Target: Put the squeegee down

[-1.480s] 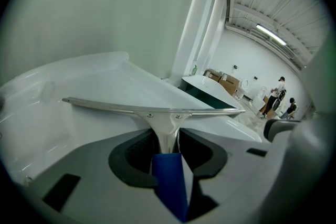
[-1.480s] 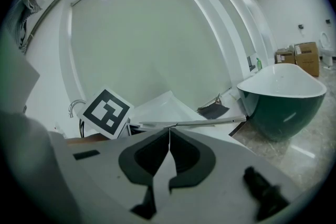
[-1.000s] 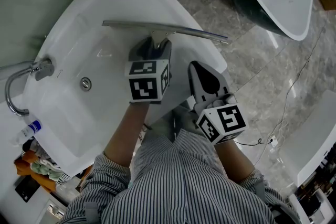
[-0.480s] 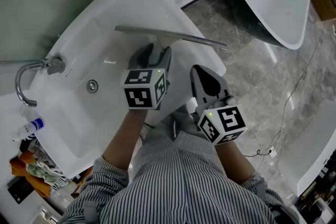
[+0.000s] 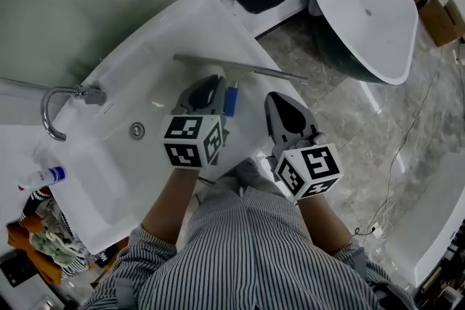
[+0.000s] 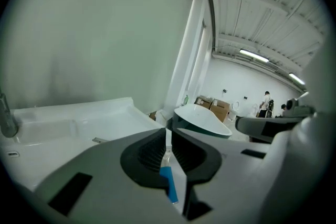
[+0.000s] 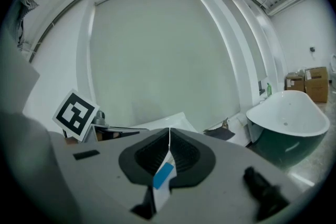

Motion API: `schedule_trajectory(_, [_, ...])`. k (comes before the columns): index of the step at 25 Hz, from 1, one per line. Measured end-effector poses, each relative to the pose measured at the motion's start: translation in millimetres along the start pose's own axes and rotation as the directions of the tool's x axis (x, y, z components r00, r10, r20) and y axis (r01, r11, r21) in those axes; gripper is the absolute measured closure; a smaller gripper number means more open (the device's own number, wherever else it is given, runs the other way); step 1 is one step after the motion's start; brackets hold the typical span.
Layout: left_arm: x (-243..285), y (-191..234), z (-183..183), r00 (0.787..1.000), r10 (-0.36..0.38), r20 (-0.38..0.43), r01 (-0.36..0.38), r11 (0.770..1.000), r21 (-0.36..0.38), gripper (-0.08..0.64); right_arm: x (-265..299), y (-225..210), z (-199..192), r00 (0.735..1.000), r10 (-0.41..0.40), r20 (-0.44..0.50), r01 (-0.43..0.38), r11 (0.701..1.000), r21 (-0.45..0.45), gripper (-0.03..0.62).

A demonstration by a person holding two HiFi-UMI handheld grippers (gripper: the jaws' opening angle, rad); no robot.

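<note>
The squeegee (image 5: pixel 240 69) lies flat on the white sink (image 5: pixel 145 47), its long metal blade across the near right part of the top, just ahead of the left gripper (image 5: pixel 216 81). That gripper's jaws are pressed together with only a thin slit between them, and nothing of the squeegee is in it (image 6: pixel 168 136). A blue-and-white piece shows just beside its right jaw, under the blade's middle; I cannot tell whether this is the handle. One end of the blade peeps out left of the jaws in the left gripper view. The right gripper (image 5: pixel 276 98) hangs beside the sink's edge over the stone floor, jaws likewise closed on nothing (image 7: pixel 169 134). The basin holds only its drain (image 5: pixel 136 131), with the tap (image 5: pixel 54 109) at its far left. A white bathtub (image 5: pixel 370 18) stands well apart to the right. Half a second ago the left jaws stood wider, straddling the handle at the blade; they have since closed and drawn back a little.
</note>
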State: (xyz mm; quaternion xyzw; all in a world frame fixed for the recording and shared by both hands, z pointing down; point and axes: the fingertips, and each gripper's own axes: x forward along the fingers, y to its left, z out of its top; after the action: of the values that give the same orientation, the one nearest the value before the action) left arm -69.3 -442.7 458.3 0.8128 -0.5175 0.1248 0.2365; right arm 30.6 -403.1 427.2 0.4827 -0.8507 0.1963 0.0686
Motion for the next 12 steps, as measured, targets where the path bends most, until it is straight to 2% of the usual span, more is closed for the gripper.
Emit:
schedule_trajectory(3, [-15.4, -8.1, 14.5, 0.997, -0.041, 0.062, 0.040, 0.999, 0.017, 0.532, -2.9, 6.6, 12.0, 1.000, 0.010, 0.018, -0.010, 1.000, -0.029, 0.575])
schedule_trajectory(12, [-53.4, -17.7, 52.5, 0.989, -0.046, 0.138, 0.045, 0.999, 0.011, 0.546, -9.4, 30.2, 47.3, 0.995, 0.052, 0.081, -0.045, 0.995, -0.089, 0.575])
